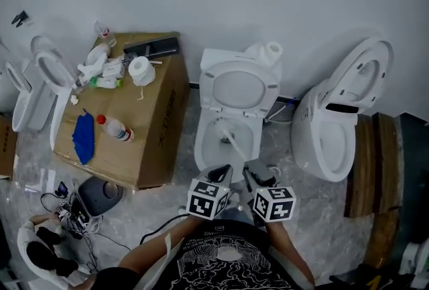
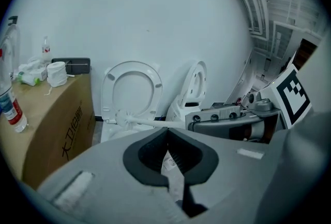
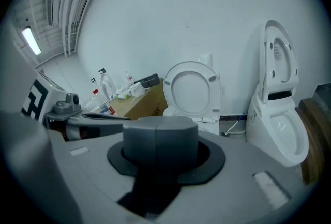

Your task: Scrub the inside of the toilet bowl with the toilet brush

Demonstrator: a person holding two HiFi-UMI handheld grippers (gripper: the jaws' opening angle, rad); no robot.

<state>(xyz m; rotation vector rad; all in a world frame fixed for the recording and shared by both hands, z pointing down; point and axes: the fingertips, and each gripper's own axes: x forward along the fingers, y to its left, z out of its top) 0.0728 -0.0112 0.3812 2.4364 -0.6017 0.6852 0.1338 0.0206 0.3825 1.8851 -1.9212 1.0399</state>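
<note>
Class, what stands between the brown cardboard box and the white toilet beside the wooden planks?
A white ceramic toilet with raised seat, seen in the head view.

Brush (image 1: 233, 143) grip end prob. hidden

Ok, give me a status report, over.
Left gripper shut, empty. Right gripper shut on toilet brush, brush head in toilet bowl. Seat up, nothing blocking.

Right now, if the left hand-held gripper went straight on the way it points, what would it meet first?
Likely the toilet brush: its white handle crosses just beyond the shut tips of the left hand-held gripper. Depth is unclear; it could slip past into the toilet bowl behind.
</note>
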